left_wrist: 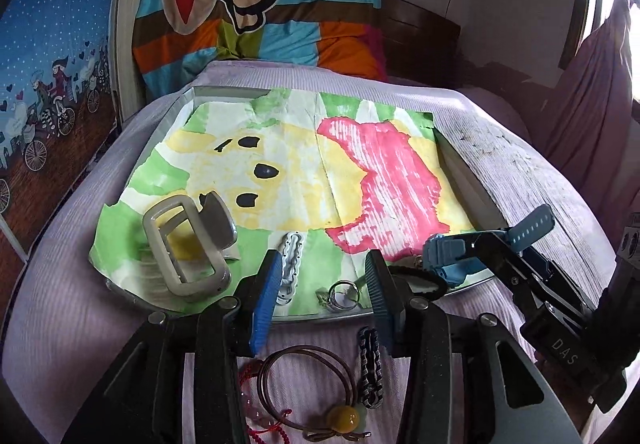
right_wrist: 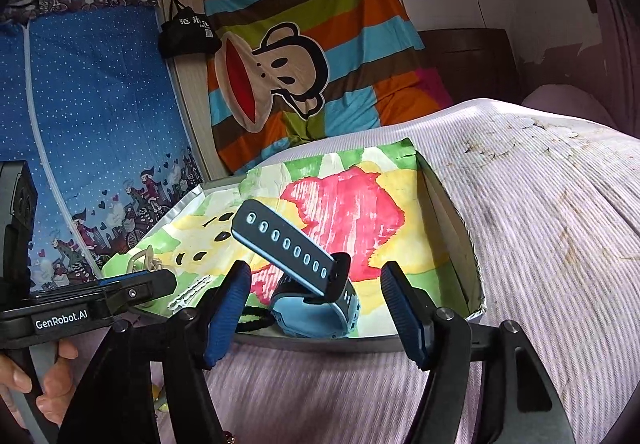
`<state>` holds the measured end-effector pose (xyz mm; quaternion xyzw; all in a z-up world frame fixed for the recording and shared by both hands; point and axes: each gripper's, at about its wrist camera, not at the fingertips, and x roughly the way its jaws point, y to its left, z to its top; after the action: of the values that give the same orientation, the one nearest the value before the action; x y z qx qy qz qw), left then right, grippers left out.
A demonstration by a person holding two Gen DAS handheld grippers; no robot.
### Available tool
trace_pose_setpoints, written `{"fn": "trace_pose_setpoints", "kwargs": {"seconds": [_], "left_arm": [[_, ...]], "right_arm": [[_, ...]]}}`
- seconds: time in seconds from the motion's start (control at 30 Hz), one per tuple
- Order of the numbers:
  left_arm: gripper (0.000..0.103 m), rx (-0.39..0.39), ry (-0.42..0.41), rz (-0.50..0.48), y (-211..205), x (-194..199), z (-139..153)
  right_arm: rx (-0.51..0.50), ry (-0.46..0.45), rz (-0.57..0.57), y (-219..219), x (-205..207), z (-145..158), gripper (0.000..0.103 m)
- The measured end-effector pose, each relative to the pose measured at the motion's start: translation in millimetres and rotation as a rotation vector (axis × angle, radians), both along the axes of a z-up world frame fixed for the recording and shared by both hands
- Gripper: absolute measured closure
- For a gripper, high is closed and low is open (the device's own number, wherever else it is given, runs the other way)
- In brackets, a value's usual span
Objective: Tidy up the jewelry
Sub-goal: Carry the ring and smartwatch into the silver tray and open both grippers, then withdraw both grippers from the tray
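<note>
A shallow tray [left_wrist: 466, 179] lined with a painted paper sheet lies on a lilac bedspread. On it are a beige claw clip [left_wrist: 188, 244], a silver hair clip [left_wrist: 290, 264], a ring [left_wrist: 343, 294], a black hair tie [left_wrist: 426, 280] and a blue watch [right_wrist: 316, 308] with its strap sticking up. My left gripper [left_wrist: 322, 296] is open at the tray's near rim, with the ring lying between its fingers, untouched. My right gripper [right_wrist: 315, 272] is open; the watch sits between its fingertips, and neither pad presses on it.
On the bedspread in front of the tray lie a brown hair tie with a yellow bead [left_wrist: 340, 416], a black braided clip [left_wrist: 370, 364] and a red bracelet [left_wrist: 260, 404]. A hand [right_wrist: 40, 384] holds the left gripper's handle. A striped monkey blanket [left_wrist: 260, 3] lies behind.
</note>
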<state>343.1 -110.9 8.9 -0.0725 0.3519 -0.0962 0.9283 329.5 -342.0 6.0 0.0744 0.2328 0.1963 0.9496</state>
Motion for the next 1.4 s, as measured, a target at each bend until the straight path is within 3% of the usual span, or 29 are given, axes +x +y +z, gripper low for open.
{"fn": "trace_pose_setpoints", "kwargs": {"seconds": [0.07, 0.13, 0.2, 0.43, 0.5, 0.87, 1.4], "left_arm": [[0.059, -0.006, -0.039, 0.008, 1.5, -9.3, 8.5], [0.042, -0.013, -0.083, 0.027, 5.2, -20.2, 18.7], [0.034, -0.028, -0.125, 0.052, 10.6, -30.7, 28.0], [0.011, -0.027, -0.219, 0.118, 30.7, -72.7, 48.9], [0.009, -0.019, -0.244, 0.136, 36.0, -85.9, 51.5], [0.007, 0.008, -0.31, 0.146, 50.6, -139.3, 54.4], [0.007, 0.05, -0.283, 0.129, 64.3, -155.6, 22.8]], "right_arm": [[-0.002, -0.021, -0.003, 0.3, -8.1, 5.4, 0.03], [-0.009, -0.039, -0.008, 0.6, -17.2, 10.8, 0.024], [-0.023, -0.056, -0.009, 1.8, -26.0, 16.4, 0.022], [-0.058, -0.168, 0.007, 7.3, -64.5, 44.2, 0.0], [-0.065, -0.2, 0.012, 9.6, -75.5, 50.1, 0.0], [-0.066, -0.276, 0.023, 17.1, -121.2, 50.4, 0.0], [-0.128, -0.206, 0.072, 24.5, -132.4, 19.6, 0.0]]}}
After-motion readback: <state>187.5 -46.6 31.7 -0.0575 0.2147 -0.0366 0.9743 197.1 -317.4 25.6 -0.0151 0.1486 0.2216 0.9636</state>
